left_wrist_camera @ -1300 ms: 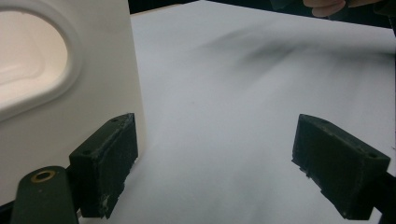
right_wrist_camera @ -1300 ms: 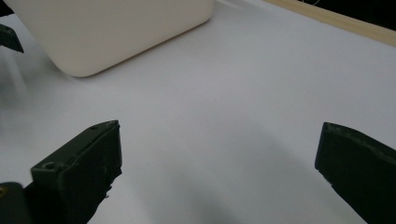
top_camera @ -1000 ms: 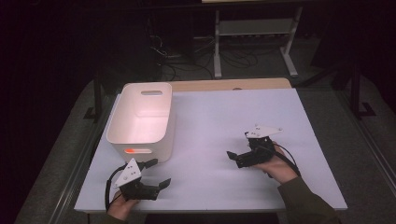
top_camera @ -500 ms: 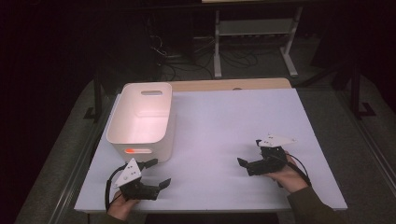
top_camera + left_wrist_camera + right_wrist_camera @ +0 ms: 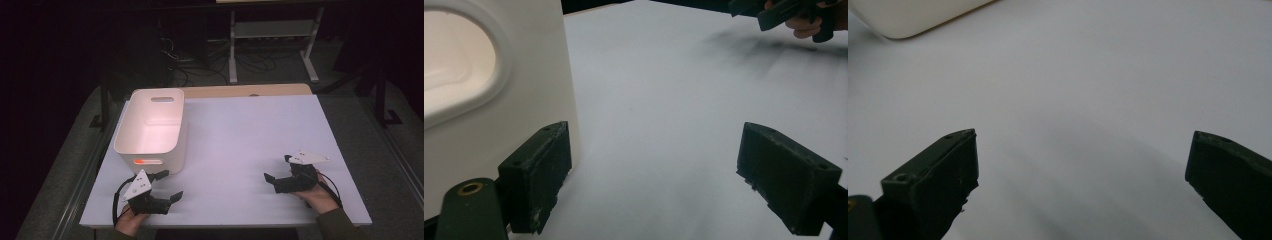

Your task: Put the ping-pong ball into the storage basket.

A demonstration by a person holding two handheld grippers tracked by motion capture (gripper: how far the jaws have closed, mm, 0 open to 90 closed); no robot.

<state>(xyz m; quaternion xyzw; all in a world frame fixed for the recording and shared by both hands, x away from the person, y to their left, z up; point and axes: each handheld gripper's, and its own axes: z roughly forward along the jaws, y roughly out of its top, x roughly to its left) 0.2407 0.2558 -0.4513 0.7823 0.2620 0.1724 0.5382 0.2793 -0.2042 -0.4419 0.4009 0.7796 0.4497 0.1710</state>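
- My left tool (image 5: 167,186) sits released at the tabletop's (image 5: 240,130) near edge, one jaw just beside the white bin (image 5: 152,127).
- The bin stands upright, far left.
- My right tool (image 5: 278,169) hovers released, well apart.

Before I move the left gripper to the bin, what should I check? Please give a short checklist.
1. Left gripper open: ok, jaws wide apart with nothing between them.
2. Right gripper open and holding nothing: ok.
3. Bin upright on the table: ok.
4. Left gripper near the bin's near end: ok, one jaw is right beside the wall; whether it touches, cannot tell.
5. Bin holds nothing: cannot tell, an orange glow shows at the near handle.
6. Right gripper away from the bin: ok.
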